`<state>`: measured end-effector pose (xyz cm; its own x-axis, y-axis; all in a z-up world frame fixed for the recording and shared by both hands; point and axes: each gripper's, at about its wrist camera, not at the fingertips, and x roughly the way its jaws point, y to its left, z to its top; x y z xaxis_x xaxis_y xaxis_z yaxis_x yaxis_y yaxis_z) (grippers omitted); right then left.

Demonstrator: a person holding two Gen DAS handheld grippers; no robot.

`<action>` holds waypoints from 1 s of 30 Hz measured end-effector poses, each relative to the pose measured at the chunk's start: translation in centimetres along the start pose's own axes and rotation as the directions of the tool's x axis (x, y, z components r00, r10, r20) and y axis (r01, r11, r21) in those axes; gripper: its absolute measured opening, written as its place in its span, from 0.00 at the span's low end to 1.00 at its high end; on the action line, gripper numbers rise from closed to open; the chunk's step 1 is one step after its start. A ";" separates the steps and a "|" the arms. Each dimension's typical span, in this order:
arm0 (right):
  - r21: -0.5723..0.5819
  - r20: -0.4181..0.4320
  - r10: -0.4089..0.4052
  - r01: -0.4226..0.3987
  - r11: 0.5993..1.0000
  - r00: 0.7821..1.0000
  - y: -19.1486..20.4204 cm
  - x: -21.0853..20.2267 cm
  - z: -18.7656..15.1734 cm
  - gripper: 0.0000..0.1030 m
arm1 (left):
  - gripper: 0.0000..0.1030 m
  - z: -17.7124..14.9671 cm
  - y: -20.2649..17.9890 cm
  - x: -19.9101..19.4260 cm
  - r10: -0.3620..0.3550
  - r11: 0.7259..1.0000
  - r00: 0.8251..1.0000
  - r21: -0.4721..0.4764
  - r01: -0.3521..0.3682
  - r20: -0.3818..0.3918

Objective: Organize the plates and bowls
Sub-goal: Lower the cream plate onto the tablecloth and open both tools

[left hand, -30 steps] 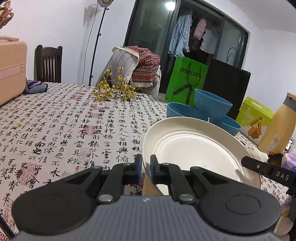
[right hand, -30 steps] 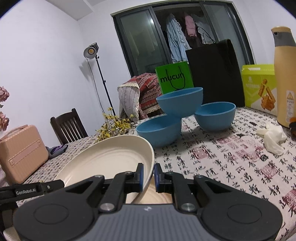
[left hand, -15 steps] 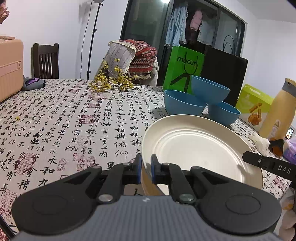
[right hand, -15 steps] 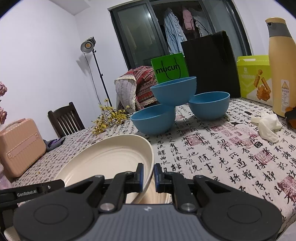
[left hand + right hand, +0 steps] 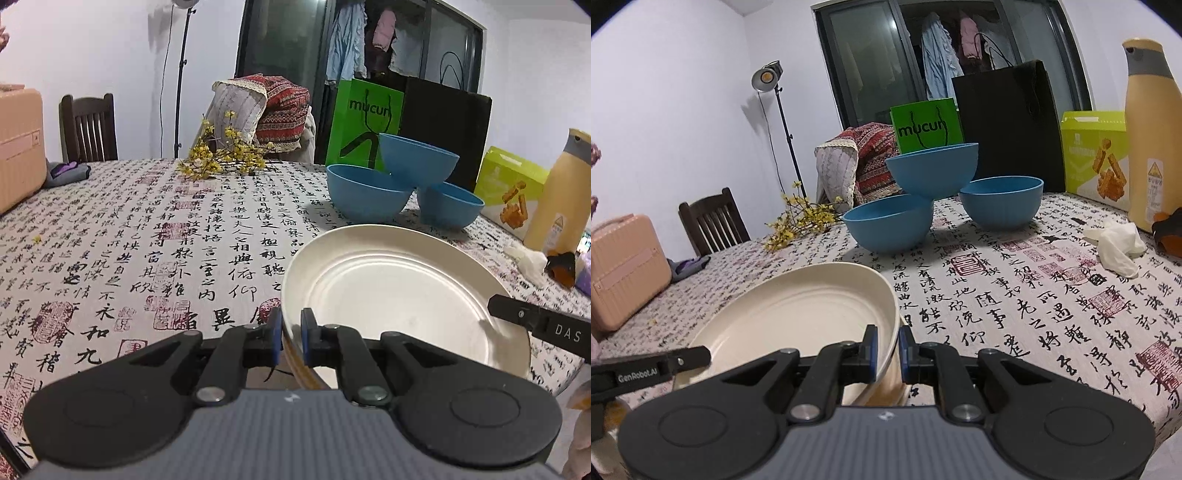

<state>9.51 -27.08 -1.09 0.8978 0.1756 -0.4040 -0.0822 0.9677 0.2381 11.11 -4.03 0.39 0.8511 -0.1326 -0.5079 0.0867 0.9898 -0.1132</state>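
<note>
A cream plate (image 5: 399, 288) is held level just above the table's near edge by both grippers. My left gripper (image 5: 291, 334) is shut on its left rim. My right gripper (image 5: 887, 347) is shut on its right rim; the plate also shows in the right wrist view (image 5: 798, 317). Three blue bowls stand behind it: two on the table (image 5: 365, 190) (image 5: 448, 205) and a third (image 5: 417, 157) perched on their rims. They also show in the right wrist view (image 5: 890, 223) (image 5: 1001, 201) (image 5: 932, 168).
A tan bottle (image 5: 1152, 136), a white crumpled glove (image 5: 1117, 247) and a green box (image 5: 1095, 155) stand on the right. Green and black bags (image 5: 364, 122) stand behind the bowls. Yellow flowers (image 5: 221, 162) and a pink case (image 5: 18, 144) lie far left.
Both grippers have lowered with the plate toward the table; the bowls and far objects appear higher in view. Both grips stay shut on the rim.
</note>
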 end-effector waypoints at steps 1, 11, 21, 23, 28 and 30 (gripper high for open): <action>-0.007 0.000 -0.003 0.003 1.000 1.000 0.0 0.0 -0.1 0.11 | 0.10 -0.1 -0.2 0.0 0.008 1.000 1.000 0.014 -0.008 0.002; -0.057 0.003 -0.030 0.030 0.998 1.000 0.1 0.1 -0.7 0.14 | 0.15 -0.6 -1.1 0.2 0.029 0.997 0.999 0.073 -0.030 0.015; -0.073 0.121 0.011 -0.002 0.997 0.993 -1.7 -0.4 0.5 0.90 | 1.00 0.2 2.1 -0.6 0.011 1.000 0.994 -0.023 -0.009 0.109; -0.096 0.139 -0.019 0.032 0.995 0.990 -1.8 0.1 1.4 1.00 | 1.00 0.4 3.2 -0.8 0.016 0.999 0.991 -0.037 -0.011 0.136; -0.107 0.187 -0.034 0.055 0.993 0.982 -2.8 2.3 3.5 1.00 | 1.00 1.5 5.4 0.2 0.045 0.998 0.988 -0.057 -0.037 0.151; -0.088 0.183 -0.037 0.054 0.995 0.982 -3.4 3.5 3.8 1.00 | 1.00 1.8 6.1 0.7 0.069 0.996 0.986 -0.063 -0.060 0.153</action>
<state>14.56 -30.40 0.06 0.9643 0.1036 -0.2436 -0.0713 0.9879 0.1377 13.17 2.05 0.86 0.9244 -0.0541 -0.3775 0.0026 0.9908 -0.1356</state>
